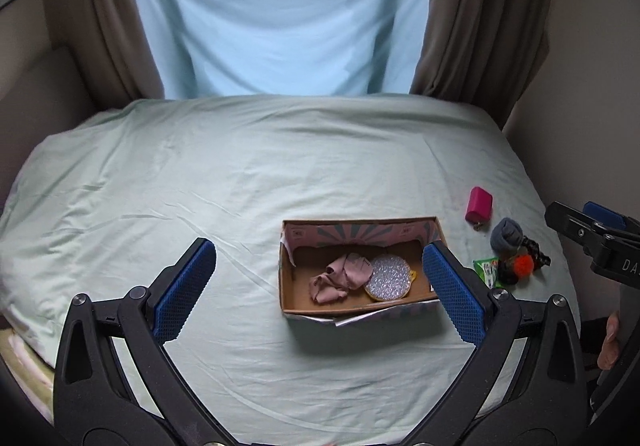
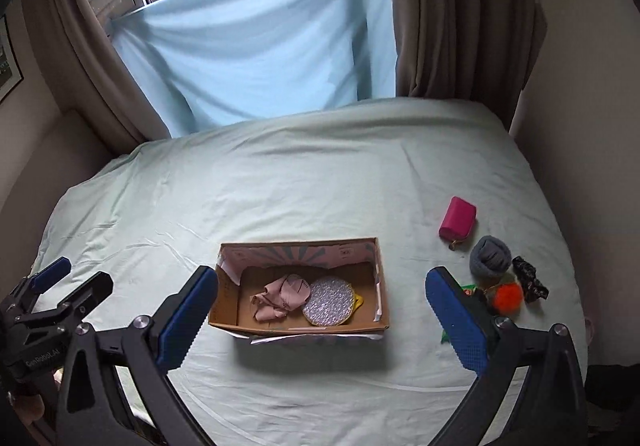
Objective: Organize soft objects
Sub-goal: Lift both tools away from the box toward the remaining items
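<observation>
The grey knitted ball [image 2: 490, 256] looks light and squashy, so it should give under the pads; my guess is a grip across its rounded middle would hold best, as the knit is not slippery. It is a rolled bundle of grey fabric lying on the bed [image 2: 280, 182], right of the cardboard box [image 2: 362, 320], near a pink pouch [image 2: 457, 217], an orange pompom [image 2: 508, 295] and a dark patterned scrunchie [image 2: 530, 278]. The pompom looks fluffy and very light, so it is likely to flatten when pinched. Inside the box lie 2 things: a crumpled pink cloth [image 2: 280, 299] and a glittery round pad [image 2: 328, 301], touching. The right claw [image 2: 322, 320] hangs spread wide and empty above the bed, and the left claw [image 1: 320, 292] is also wide and holds nothing
</observation>
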### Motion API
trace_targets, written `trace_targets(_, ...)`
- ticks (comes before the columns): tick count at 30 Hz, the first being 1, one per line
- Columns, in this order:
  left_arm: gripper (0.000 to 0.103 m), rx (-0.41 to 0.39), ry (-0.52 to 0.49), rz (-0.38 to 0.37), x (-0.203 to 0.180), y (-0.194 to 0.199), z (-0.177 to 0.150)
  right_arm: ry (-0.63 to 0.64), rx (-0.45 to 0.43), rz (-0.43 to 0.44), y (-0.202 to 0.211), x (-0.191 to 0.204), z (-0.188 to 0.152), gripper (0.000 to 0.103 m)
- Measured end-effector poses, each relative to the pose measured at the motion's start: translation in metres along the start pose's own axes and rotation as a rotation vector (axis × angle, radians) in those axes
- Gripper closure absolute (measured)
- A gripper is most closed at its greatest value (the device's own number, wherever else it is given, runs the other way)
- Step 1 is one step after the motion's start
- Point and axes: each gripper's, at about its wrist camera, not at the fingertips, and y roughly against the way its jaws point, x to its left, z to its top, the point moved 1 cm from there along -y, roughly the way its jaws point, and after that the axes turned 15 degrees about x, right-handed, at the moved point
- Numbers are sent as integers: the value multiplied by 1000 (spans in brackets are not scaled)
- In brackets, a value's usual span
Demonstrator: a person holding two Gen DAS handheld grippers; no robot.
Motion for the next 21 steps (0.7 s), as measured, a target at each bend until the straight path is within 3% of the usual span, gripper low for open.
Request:
trace_targets(6,0,-89,39,46,-37,38,-12,-2,-92,-60,36,-49,-11,0)
trace_targets(11,0,-125,55,35,-84,52,-15,-2,-140,-85,57,-103,-22,0)
trace_targets(21,0,-101,33,-21,-209,18,-21,14,-154,-67,58,-217,-30,0)
